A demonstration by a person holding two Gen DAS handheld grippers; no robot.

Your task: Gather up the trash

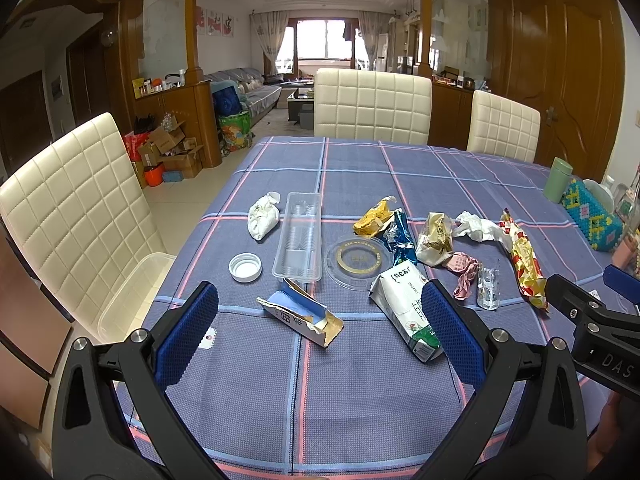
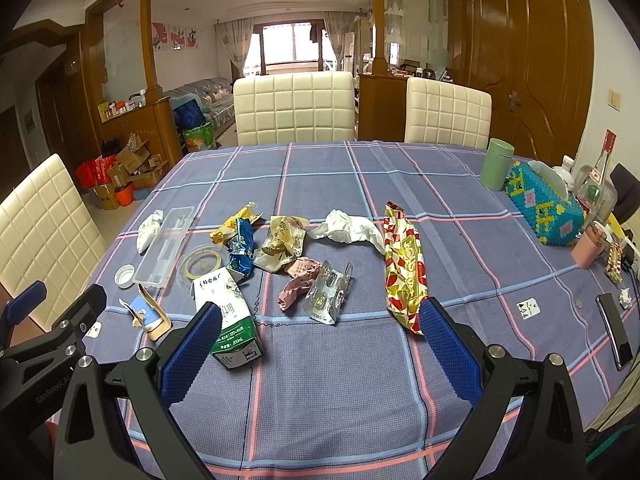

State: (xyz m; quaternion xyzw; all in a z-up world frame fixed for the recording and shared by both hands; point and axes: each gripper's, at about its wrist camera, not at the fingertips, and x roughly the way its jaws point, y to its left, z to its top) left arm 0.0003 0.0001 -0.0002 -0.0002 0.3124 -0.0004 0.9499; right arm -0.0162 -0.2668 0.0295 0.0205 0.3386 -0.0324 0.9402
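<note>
Hovering over the near edge of the tabletop [image 1: 360,400], the left claw [image 1: 320,332] and right claw [image 2: 320,344] both stand with jaws apart and hold nothing. The trash lies scattered mid-table: milk carton [image 2: 228,320], torn box [image 1: 300,316], clear tray [image 1: 298,236], cap [image 1: 245,267], tissue [image 2: 348,228], red-gold wrapper [image 2: 404,268] and other wrappers. A clear bin [image 1: 132,292] on the chair at left appears empty. Judged so, collection has not begun; every piece remains.
</note>
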